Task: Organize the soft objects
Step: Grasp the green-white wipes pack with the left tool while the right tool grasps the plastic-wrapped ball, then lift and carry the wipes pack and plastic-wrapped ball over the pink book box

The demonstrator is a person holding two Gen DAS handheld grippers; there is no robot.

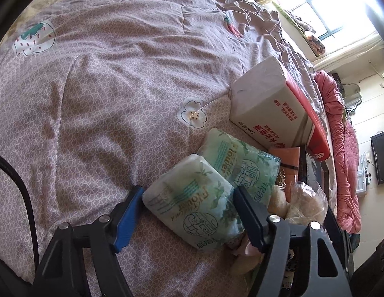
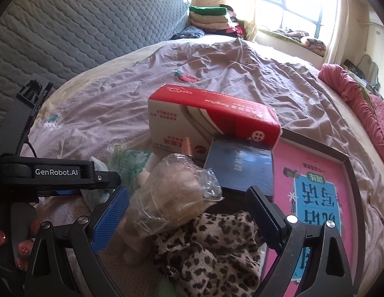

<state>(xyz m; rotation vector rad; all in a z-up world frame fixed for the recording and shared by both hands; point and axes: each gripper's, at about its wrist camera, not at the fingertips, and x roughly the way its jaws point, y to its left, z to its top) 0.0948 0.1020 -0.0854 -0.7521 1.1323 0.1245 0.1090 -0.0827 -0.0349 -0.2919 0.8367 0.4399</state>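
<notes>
On my left wrist camera, the left gripper point(image 1: 189, 206) has its fingers spread wide on either side of the near tissue pack point(image 1: 192, 203), a pale green soft pack lying on the quilt point(image 1: 105, 86); the blue pad point(image 1: 127, 216) sits just beside the pack's left edge and the dark pad point(image 1: 251, 219) at its right edge, and I cannot tell whether either one presses into it. A second tissue pack point(image 1: 237, 157) lies touching the first, just beyond it, and past that stands a red-and-white box point(image 1: 273, 106) tilted on the bedding. On my right wrist camera, the right gripper point(image 2: 189, 212) is also spread open, holding nothing, with its fingers either side of a plush toy in a clear bag point(image 2: 174, 193) and a leopard cloth point(image 2: 211, 255) lying nearest the camera. The toy rests against the cloth, with a dark blue book point(image 2: 241, 165) just behind it and a pink book point(image 2: 313, 198) in a dark tray point(image 2: 352, 173) to the right. The box point(image 2: 209, 118) sits beyond the blue book, its corner over the book's far edge. My left gripper's housing point(image 2: 50, 173) shows at the left of this view, near the green packs point(image 2: 127, 160).
</notes>
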